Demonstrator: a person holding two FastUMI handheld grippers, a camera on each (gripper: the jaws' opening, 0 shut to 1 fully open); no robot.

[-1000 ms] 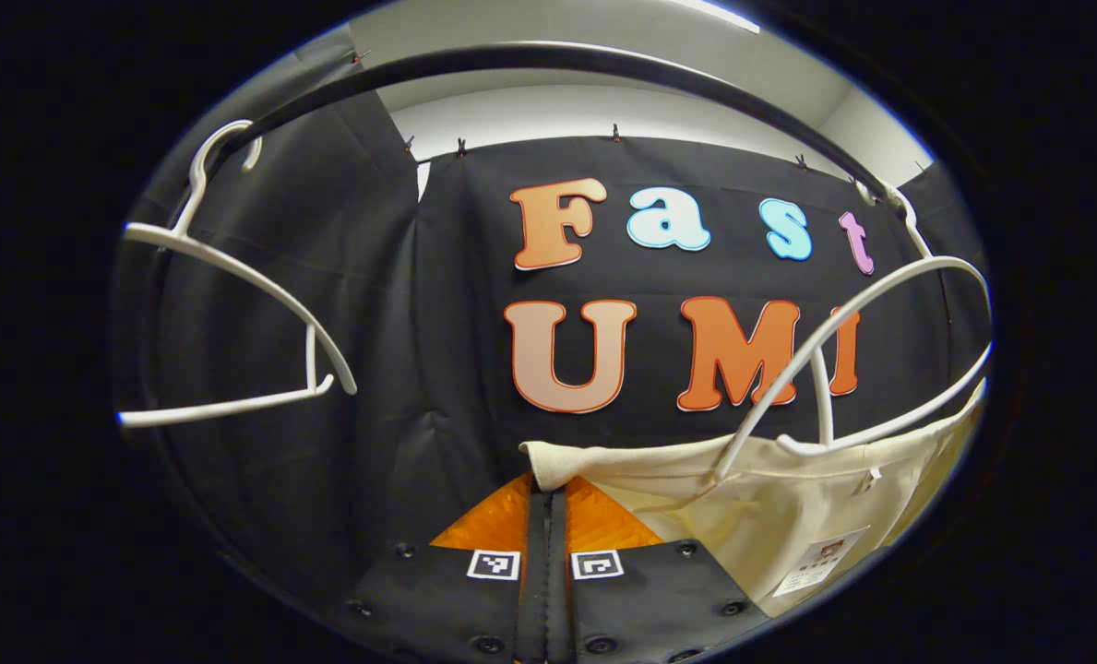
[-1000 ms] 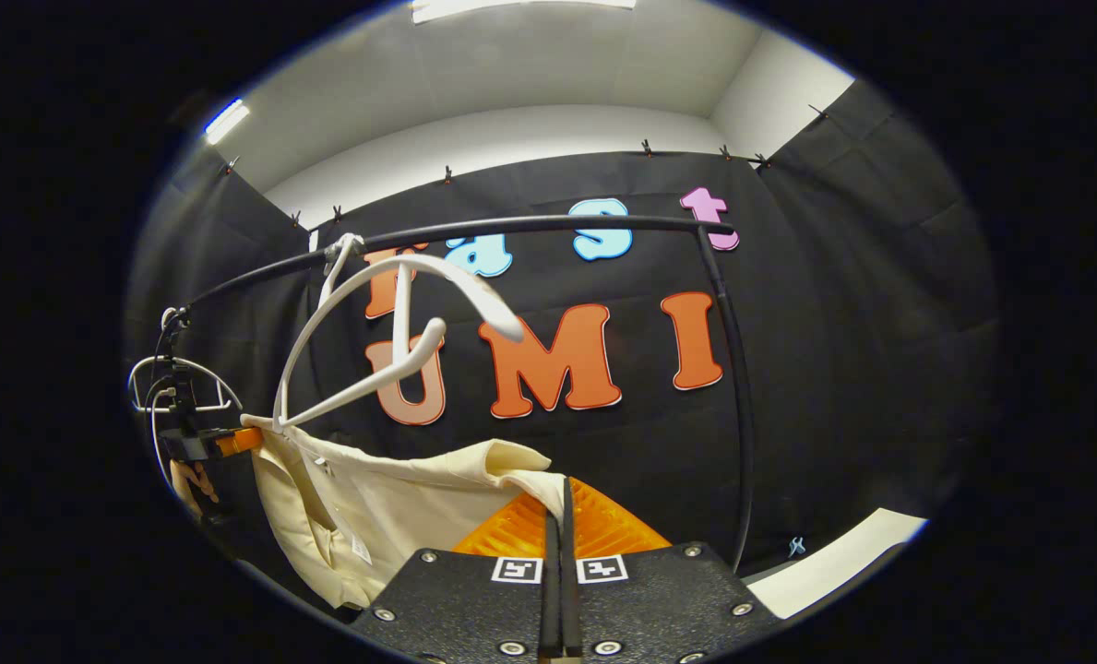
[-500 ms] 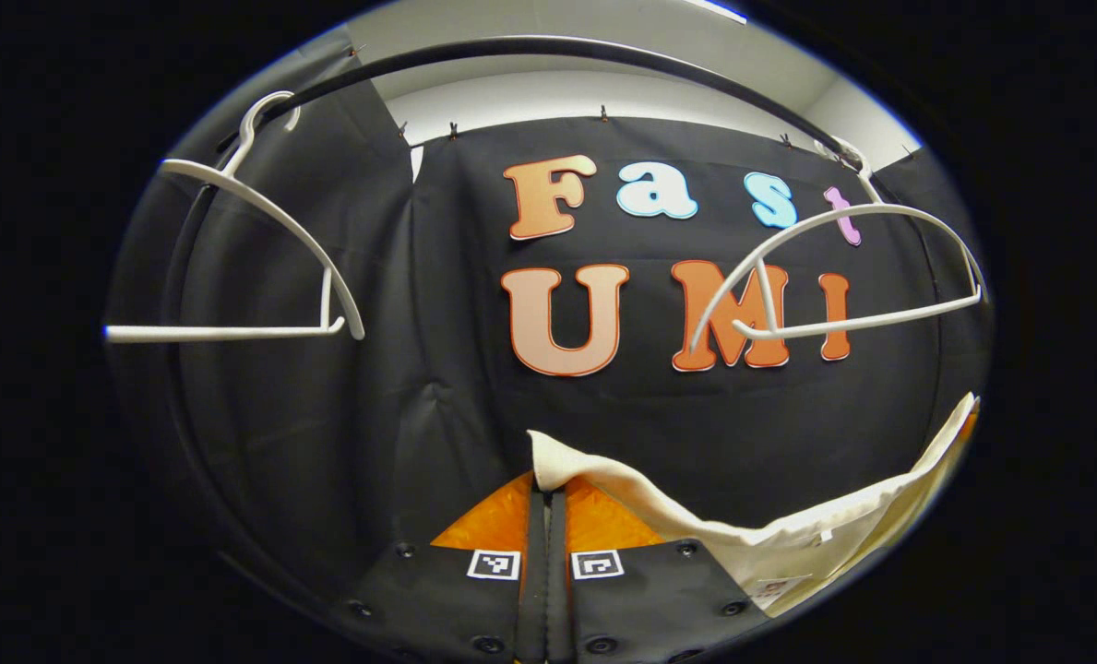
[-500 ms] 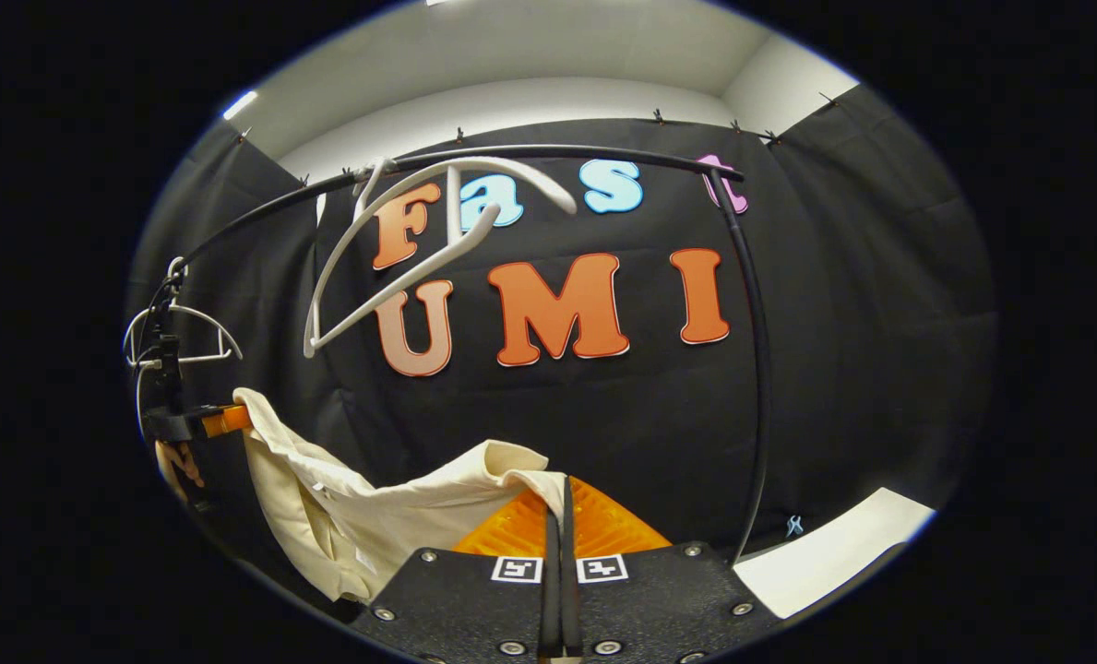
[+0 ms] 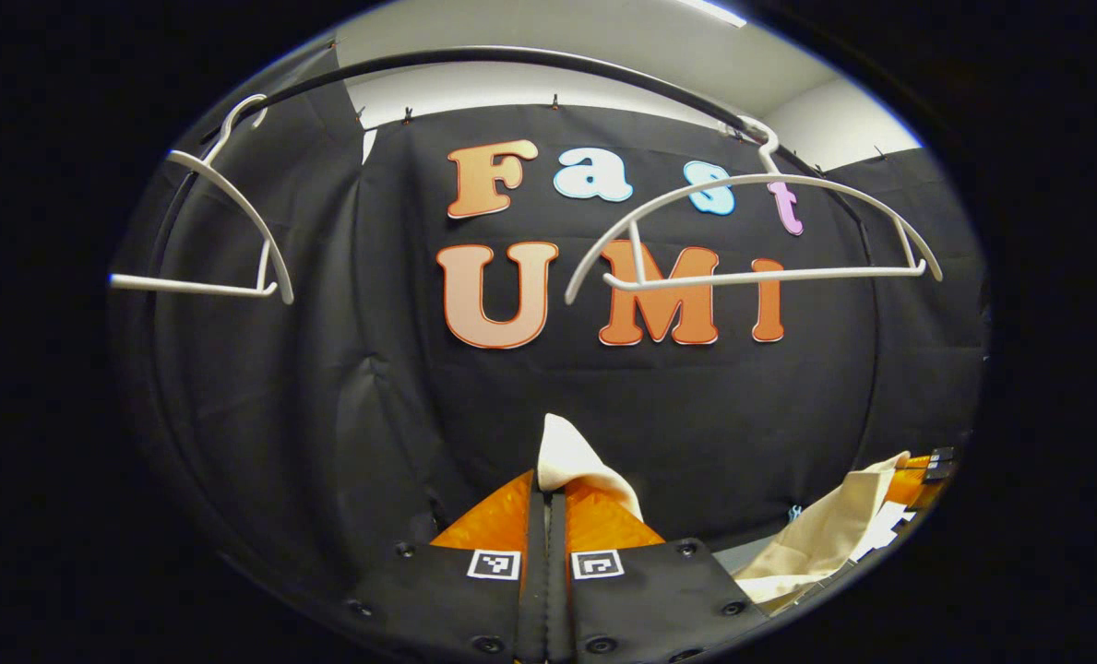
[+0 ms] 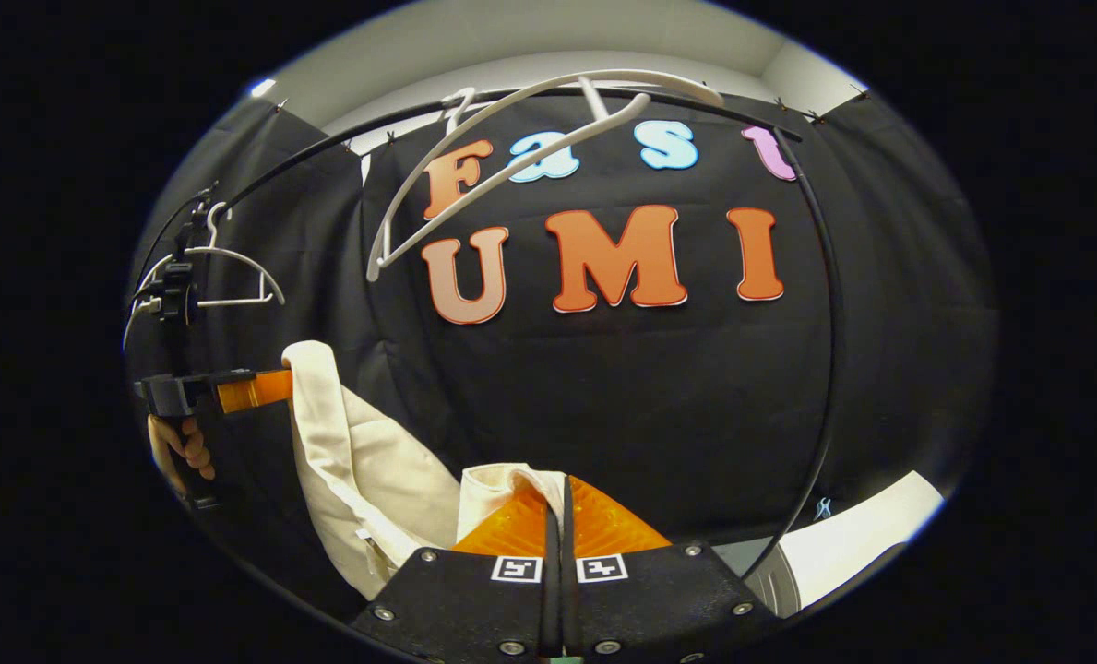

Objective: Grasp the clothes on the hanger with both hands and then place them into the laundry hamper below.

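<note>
1. Left gripper view, the room: black cloth walls enclose the booth under a white ceiling, and a black clothes rail (image 5: 511,57) arcs across the top. At the lower right a pale strip of floor (image 5: 746,556) shows.
2. On the rail hang two bare white hangers: one at the far left (image 5: 225,231), one at the right (image 5: 751,235).
3. The left gripper (image 5: 548,489) has its fingers pressed together on a corner of the cream garment (image 5: 571,461), which sticks up just past the tips. More of the cloth hangs at the lower right (image 5: 825,544), next to the other gripper.
4. Half a second ago the garment stretched in one band from the fingers to the right edge; now it sags out of sight between the two ends, and the right hanger sits nearer the middle of the view.
5. Right gripper view, the room: the same black walls, white ceiling and rail (image 6: 816,304), with a white floor patch (image 6: 871,530) at the lower right.
6. The right gripper (image 6: 557,503) pinches a fold of the garment (image 6: 363,480) with fingers closed. The cloth runs left and up to the left gripper (image 6: 253,389), held by a hand (image 6: 179,447).
7. The nearer hanger (image 6: 511,157) is bare. Against the earlier frame, the garment hangs steeper and lower, well below that hanger.
</note>
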